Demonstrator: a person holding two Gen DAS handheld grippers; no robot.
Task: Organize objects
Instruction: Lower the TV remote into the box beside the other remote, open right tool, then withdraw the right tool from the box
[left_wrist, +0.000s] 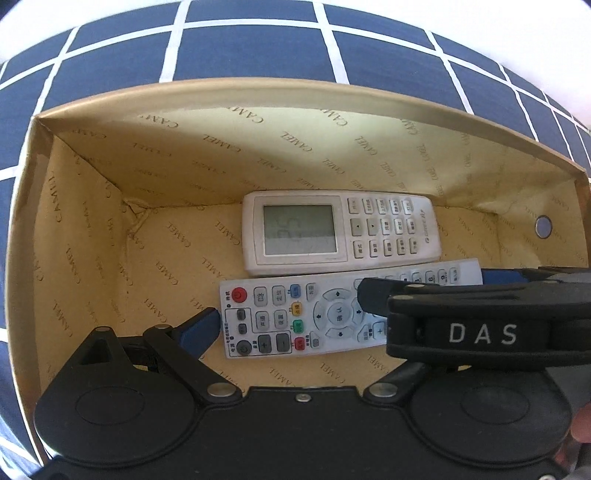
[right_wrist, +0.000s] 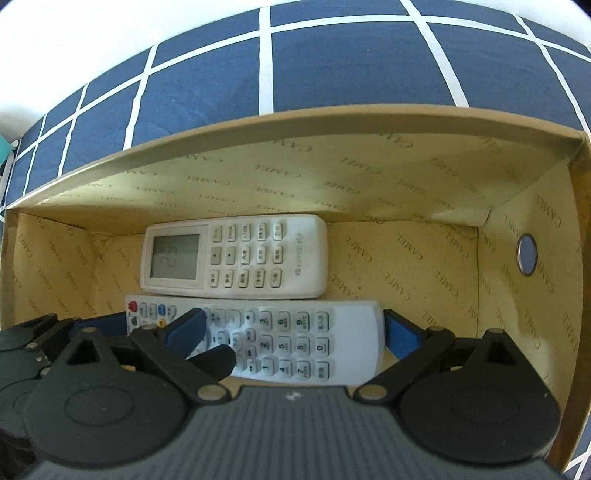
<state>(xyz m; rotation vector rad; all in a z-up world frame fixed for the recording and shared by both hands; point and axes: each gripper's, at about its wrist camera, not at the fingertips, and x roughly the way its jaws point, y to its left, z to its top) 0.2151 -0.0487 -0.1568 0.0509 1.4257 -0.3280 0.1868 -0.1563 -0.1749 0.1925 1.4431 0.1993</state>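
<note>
A: Where's the TV remote (right_wrist: 258, 338)?
B: Flat in the cardboard box (left_wrist: 258, 155), beside the AC remote (left_wrist: 340, 230). Left claw (left_wrist: 343, 317) and right claw (right_wrist: 295, 332) both gape wide around it, gripping nothing.
A: Handling?
B: Probably light, rigid, slick plastic; pinch its long edges mid-body.

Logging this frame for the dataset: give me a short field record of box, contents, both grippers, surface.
container: open cardboard box, CAMEL print inside, metal eyelet in one end wall
item 1: AC remote with a screen, flat on the box floor by the far wall
item 2: TV remote, flat, alongside the first on the near side
left gripper: jaws open, pads off the TV remote's ends
right gripper: jaws open, one finger over the keypad
surface: navy cloth with white grid
</note>
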